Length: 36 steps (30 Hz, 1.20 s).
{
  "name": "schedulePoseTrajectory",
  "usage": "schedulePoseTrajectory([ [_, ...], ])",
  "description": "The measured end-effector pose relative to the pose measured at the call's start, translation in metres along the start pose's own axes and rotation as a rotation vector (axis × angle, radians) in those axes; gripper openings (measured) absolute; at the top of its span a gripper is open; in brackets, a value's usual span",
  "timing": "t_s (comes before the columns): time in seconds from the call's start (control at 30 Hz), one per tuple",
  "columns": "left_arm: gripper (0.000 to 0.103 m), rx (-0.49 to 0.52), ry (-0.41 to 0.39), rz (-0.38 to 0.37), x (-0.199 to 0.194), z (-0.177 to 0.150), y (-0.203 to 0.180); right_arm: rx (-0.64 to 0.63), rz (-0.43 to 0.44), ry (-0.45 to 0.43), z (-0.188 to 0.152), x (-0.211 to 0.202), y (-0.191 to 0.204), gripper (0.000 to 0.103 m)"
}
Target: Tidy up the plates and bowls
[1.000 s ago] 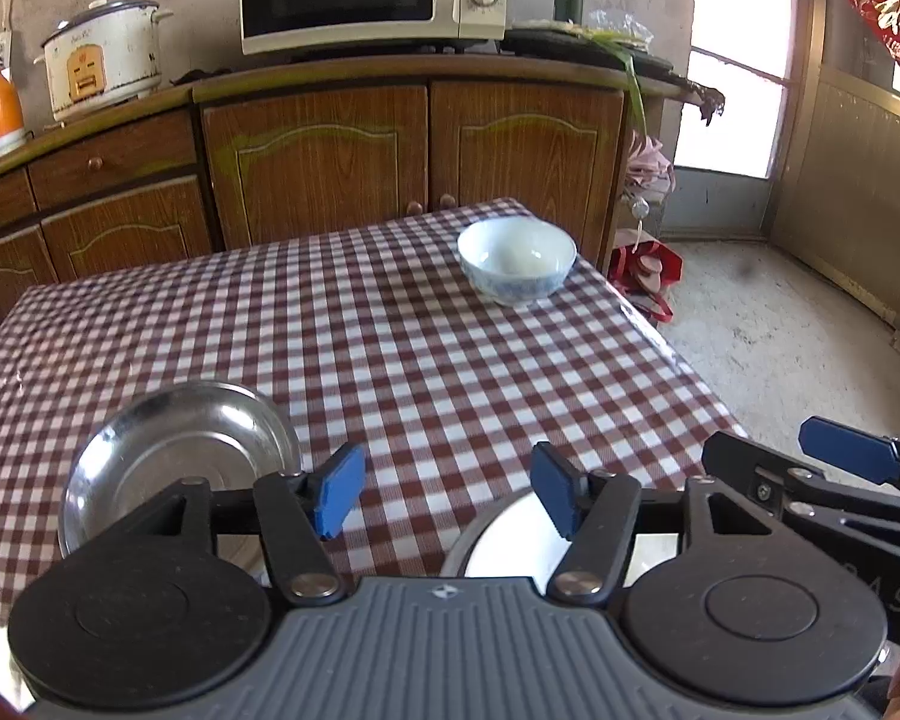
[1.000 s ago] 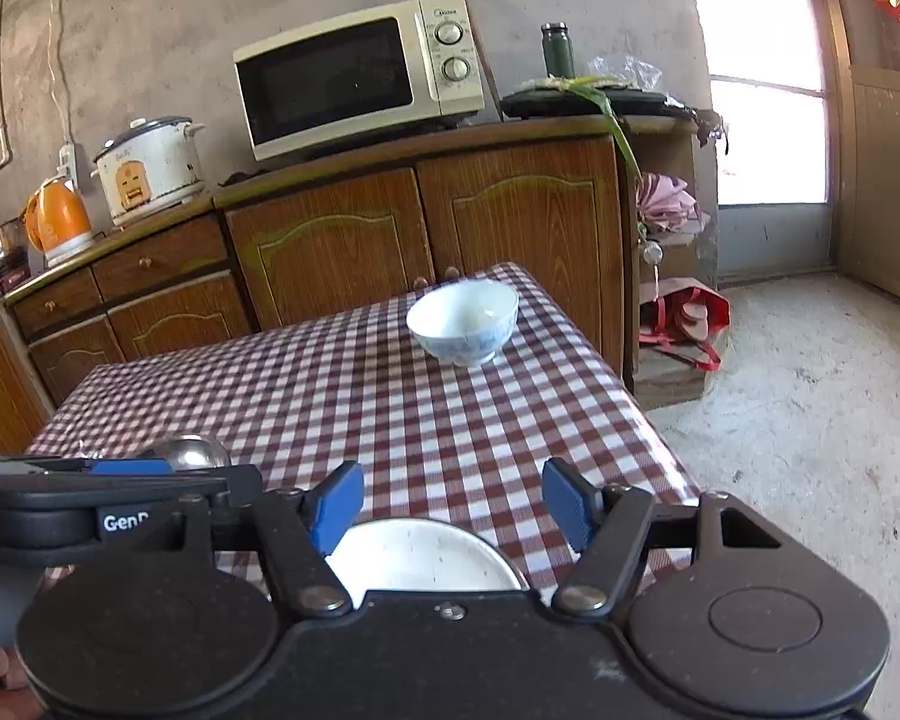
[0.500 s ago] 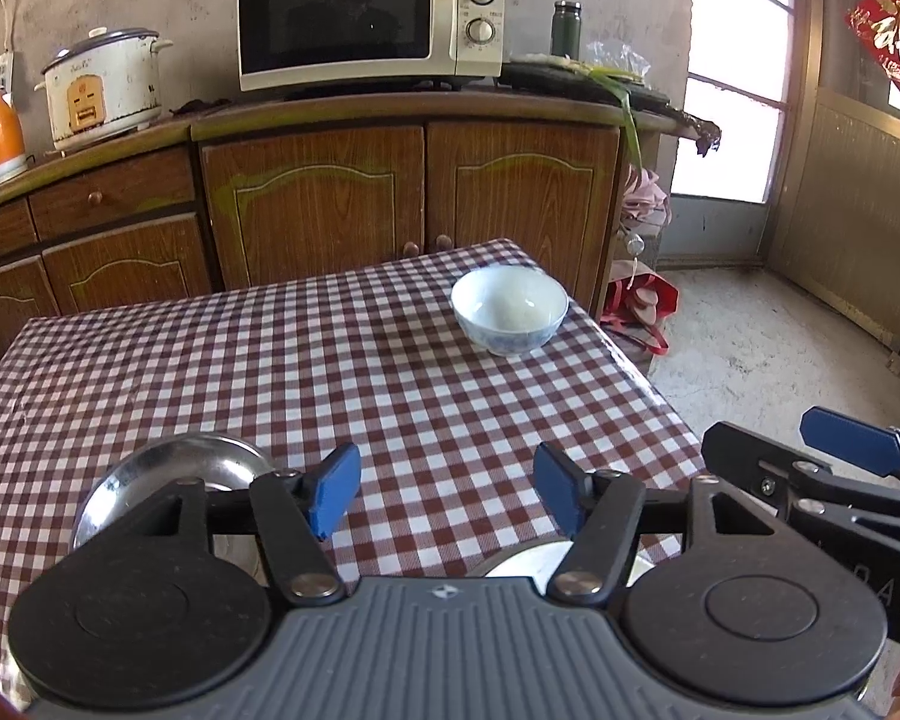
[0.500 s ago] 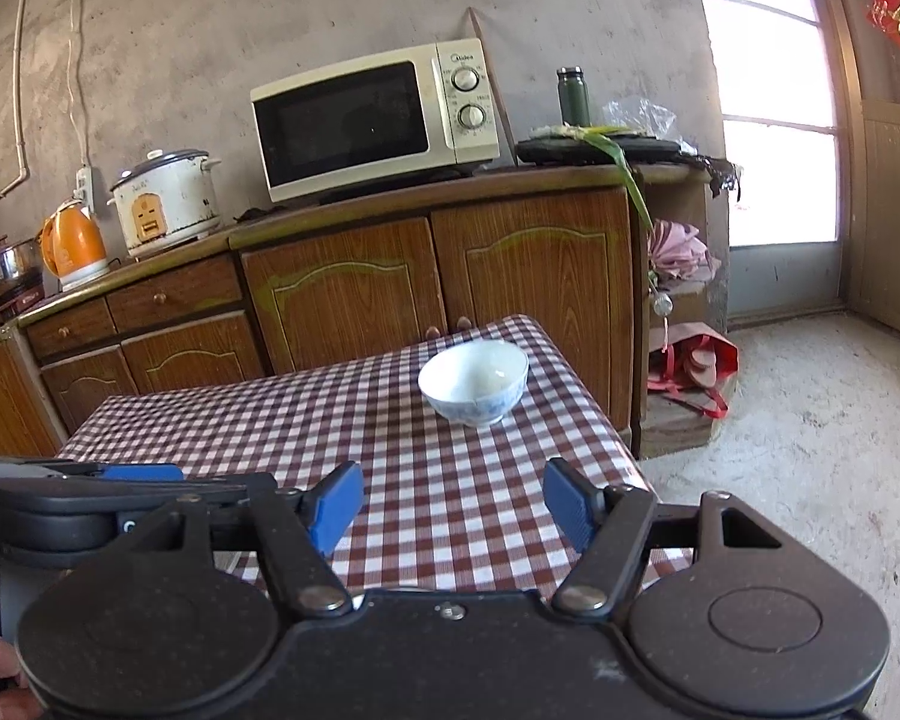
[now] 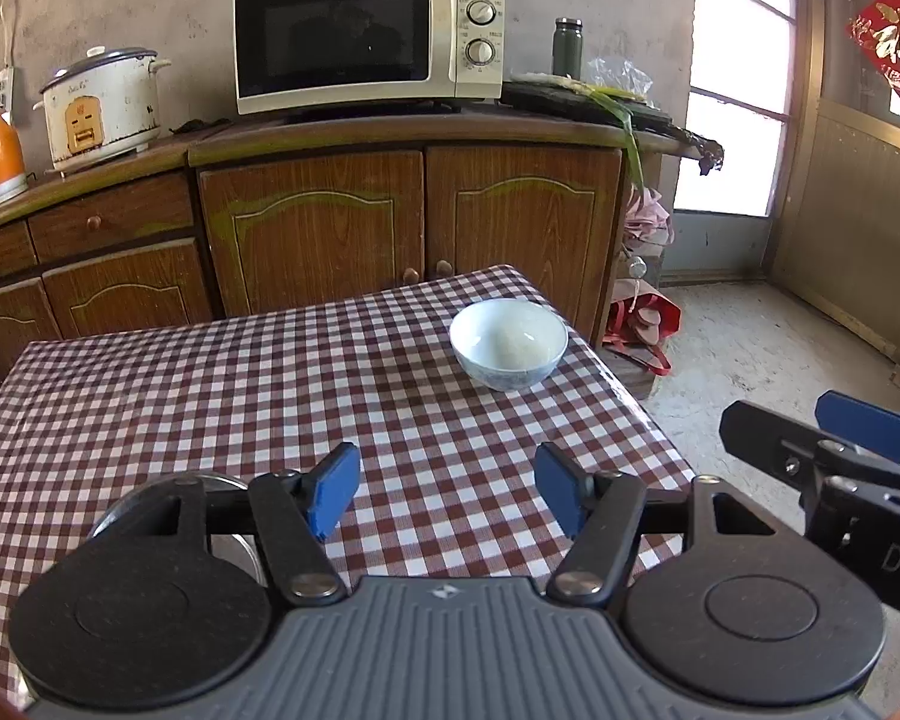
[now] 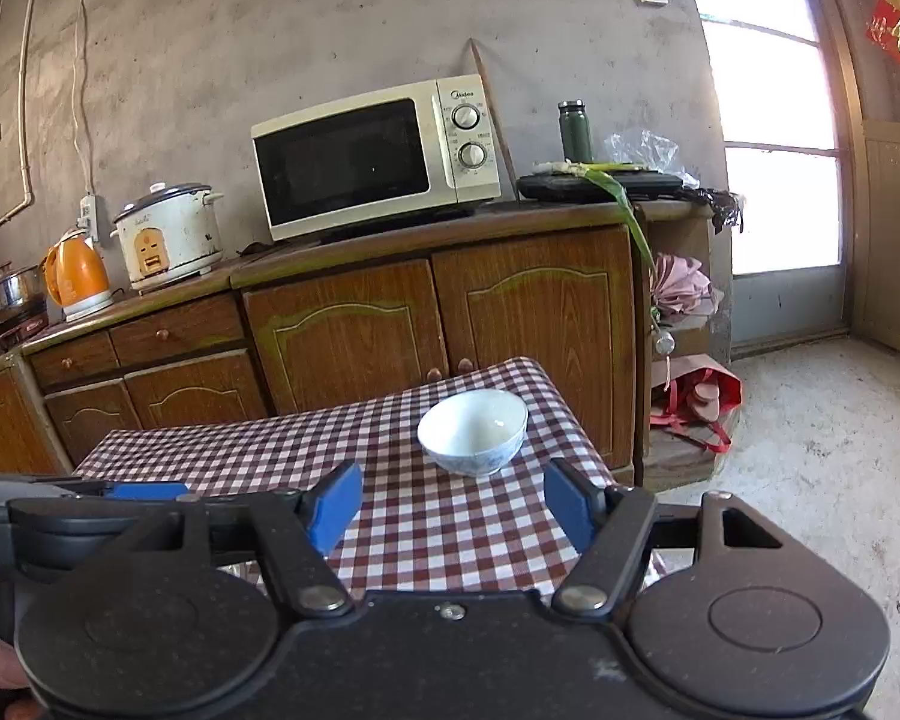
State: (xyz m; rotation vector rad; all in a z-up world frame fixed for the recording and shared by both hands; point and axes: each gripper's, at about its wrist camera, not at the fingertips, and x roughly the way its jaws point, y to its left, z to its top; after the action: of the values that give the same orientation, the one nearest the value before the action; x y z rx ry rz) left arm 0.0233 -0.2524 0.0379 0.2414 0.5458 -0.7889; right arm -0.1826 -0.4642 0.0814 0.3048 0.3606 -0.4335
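While both tools gape empty, the bowl sits upright, mouth up, on the table.

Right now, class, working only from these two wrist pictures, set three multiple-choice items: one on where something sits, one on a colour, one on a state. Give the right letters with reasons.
1. Where is the white ceramic bowl with blue pattern?
A. On the wooden counter
B. On the red-and-white checked tablecloth, near its far right corner
C. Inside the cream microwave

2. What colour is the electric kettle beside the white rice cooker?
A. Orange
B. Green
C. Black

3. How does the left claw stand?
A. Shut on the bowl
B. Shut on a spoon
C. Open, with nothing between its blue pads

Answers:
1 B: the bowl rests on the cloth by the corner nearest the cabinet doors.
2 A: the kettle's body is plainly orange.
3 C: only bare cloth shows in the gap between the pads.
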Motion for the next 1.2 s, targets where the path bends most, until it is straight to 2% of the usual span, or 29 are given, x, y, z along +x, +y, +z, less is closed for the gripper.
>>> schedulePoseTrajectory([
  [0.4,0.067,0.009,-0.005,0.004,0.011,0.008,-0.002,0.007,-0.001,-0.031,0.013,0.009,-0.007,0.08],
  [1.2,0.068,0.019,0.01,0.024,0.034,0.017,-0.002,0.012,0.002,-0.03,0.024,0.041,-0.013,0.081],
])
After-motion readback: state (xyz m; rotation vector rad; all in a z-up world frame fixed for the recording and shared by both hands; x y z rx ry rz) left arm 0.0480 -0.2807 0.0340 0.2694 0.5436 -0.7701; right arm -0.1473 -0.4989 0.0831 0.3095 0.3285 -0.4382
